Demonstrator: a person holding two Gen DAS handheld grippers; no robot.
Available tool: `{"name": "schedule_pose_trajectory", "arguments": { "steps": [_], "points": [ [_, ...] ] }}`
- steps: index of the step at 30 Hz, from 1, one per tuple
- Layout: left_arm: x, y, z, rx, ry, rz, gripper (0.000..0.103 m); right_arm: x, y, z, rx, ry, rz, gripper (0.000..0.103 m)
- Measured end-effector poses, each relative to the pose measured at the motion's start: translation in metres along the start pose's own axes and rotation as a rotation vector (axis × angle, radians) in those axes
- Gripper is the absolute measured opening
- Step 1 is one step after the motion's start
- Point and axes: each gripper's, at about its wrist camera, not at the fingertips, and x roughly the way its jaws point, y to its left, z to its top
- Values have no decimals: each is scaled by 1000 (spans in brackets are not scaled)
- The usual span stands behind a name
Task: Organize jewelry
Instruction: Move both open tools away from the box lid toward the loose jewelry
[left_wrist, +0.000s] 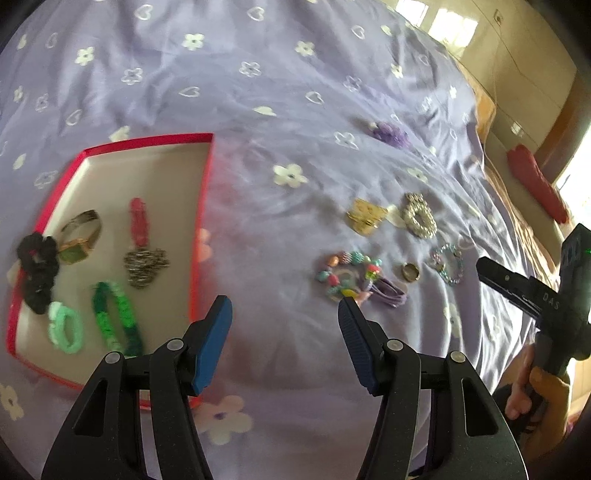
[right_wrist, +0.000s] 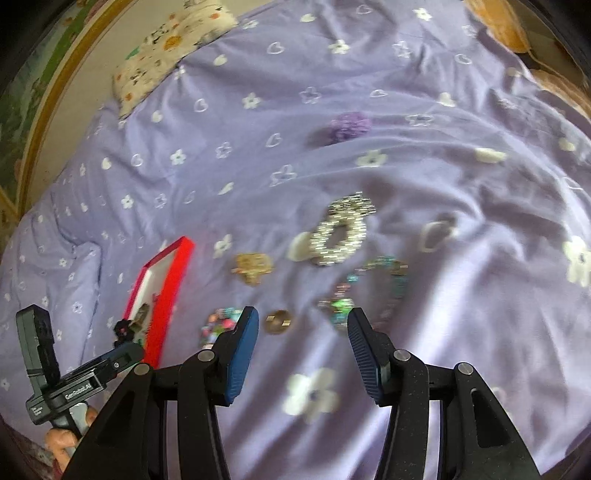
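Observation:
A red-rimmed tray (left_wrist: 201, 206) lies on the purple bedspread and holds a black scrunchie (left_wrist: 37, 269), a gold watch (left_wrist: 79, 240), a pink band with a silver pendant (left_wrist: 140, 240), a green bracelet (left_wrist: 116, 317) and a mint scrunchie (left_wrist: 64, 326). To its right, loose on the cloth, lie a colourful bead bracelet (left_wrist: 345, 275), a gold ring (left_wrist: 410, 272), a gold brooch (left_wrist: 365, 216) and a silver band (left_wrist: 419, 216). My left gripper (left_wrist: 284, 306) hangs open and empty between the tray and the bead bracelet. My right gripper (right_wrist: 303, 315) is open and empty just short of the gold ring (right_wrist: 279, 321) and a teal bead bracelet (right_wrist: 373, 291).
A purple scrunchie (right_wrist: 349, 125) lies farther up the bed, and a clear ring (right_wrist: 436, 230) lies right of the silver band (right_wrist: 340, 236). A patterned pillow (right_wrist: 166, 48) sits at the head. A red cloth (left_wrist: 535, 184) lies off the bed's right side. A hand (left_wrist: 528, 387) grips the other tool.

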Motion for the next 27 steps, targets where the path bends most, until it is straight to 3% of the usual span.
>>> {"name": "schedule_pose_trajectory", "arguments": {
  "steps": [7, 21, 25, 27],
  "points": [
    [21, -12, 1, 24, 35, -5, 59, 1, -23, 1, 3, -6, -104, 53],
    [63, -28, 28, 82, 62, 6, 58, 33, -29, 8, -23, 36, -195, 51],
    [85, -35, 30, 140, 117, 22, 32, 45, -27, 7, -56, 48, -239, 47],
    [90, -40, 28, 176, 118, 38, 30, 48, -25, 8, -78, 46, -267, 42]
  ]
}}
